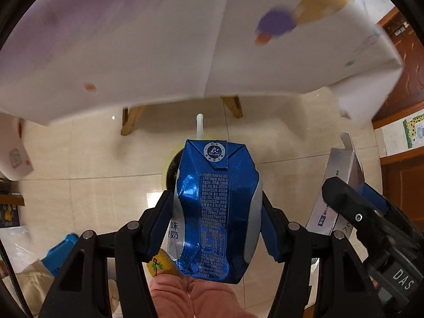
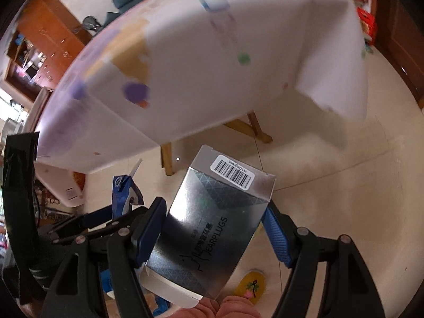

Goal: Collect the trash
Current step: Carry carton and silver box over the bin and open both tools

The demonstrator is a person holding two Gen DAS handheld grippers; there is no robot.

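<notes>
My left gripper (image 1: 217, 209) is shut on a crumpled blue milk carton (image 1: 216, 212) with a white straw (image 1: 199, 126) at its top, held above the floor. A round yellow-rimmed bin (image 1: 169, 171) shows just behind the carton, mostly hidden. My right gripper (image 2: 213, 228) is shut on a silver earplugs box (image 2: 212, 225) with a barcode label. In the left wrist view the right gripper and its box (image 1: 334, 196) appear at the right. In the right wrist view the carton (image 2: 124, 193) appears at the left.
A table with a white cloth (image 1: 159, 47) and wooden legs (image 1: 129, 122) stands ahead, blurred, with a tan and purple item (image 1: 291, 13) on it. Beige tiled floor (image 2: 331, 198) lies below. A white box (image 2: 63, 188) stands at left. My yellow slipper (image 2: 251, 285) shows below.
</notes>
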